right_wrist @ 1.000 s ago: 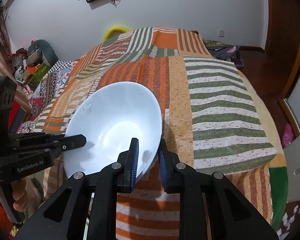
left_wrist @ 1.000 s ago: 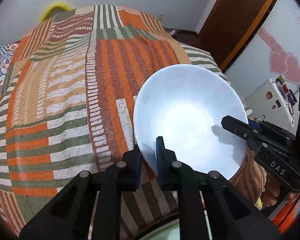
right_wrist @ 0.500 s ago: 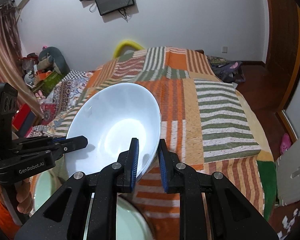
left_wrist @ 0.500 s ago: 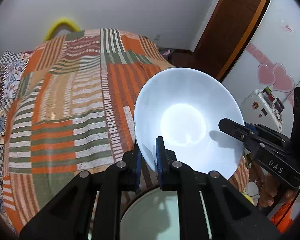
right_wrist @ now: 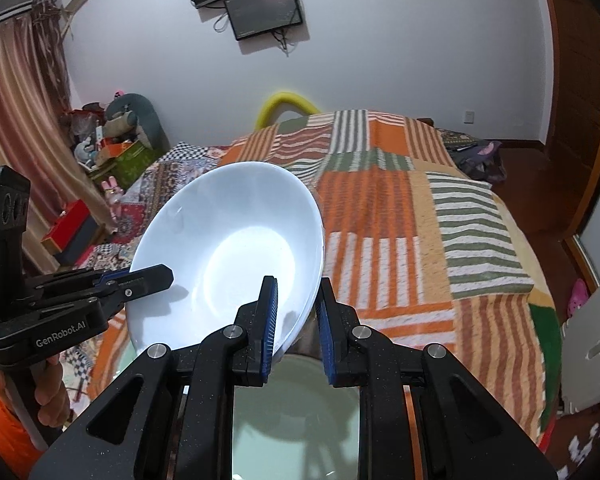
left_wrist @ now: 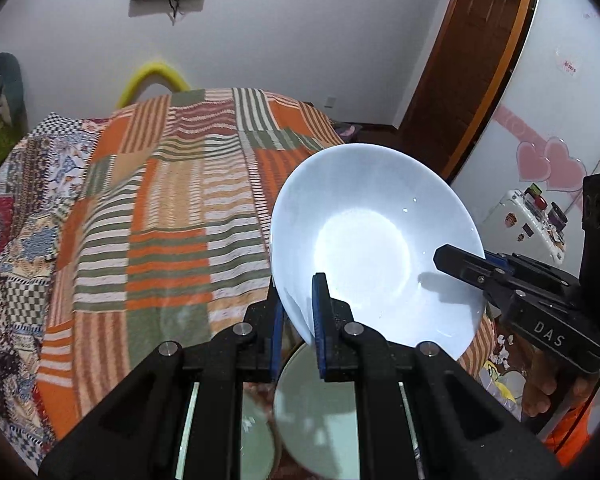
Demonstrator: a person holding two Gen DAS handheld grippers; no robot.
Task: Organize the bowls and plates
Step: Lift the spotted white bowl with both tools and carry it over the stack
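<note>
Left wrist view: left tool (left_wrist: 298,320) clamped on near rim of white bowl (left_wrist: 374,240), one blue pad inside, one outside. Bowl held tilted in air above a glass tabletop (left_wrist: 320,408), w/ striped patchwork bed (left_wrist: 172,216) behind. Right tool (left_wrist: 452,258) comes in from right side, pinching bowl's opposite rim.

Right wrist view: right tool (right_wrist: 298,320) closed on bowl (right_wrist: 228,252) rim at its lower right edge. Left tool (right_wrist: 156,276) grips rim at left; a hand (right_wrist: 48,400) holds its handle. Wall screen (right_wrist: 264,10) up top.
</note>
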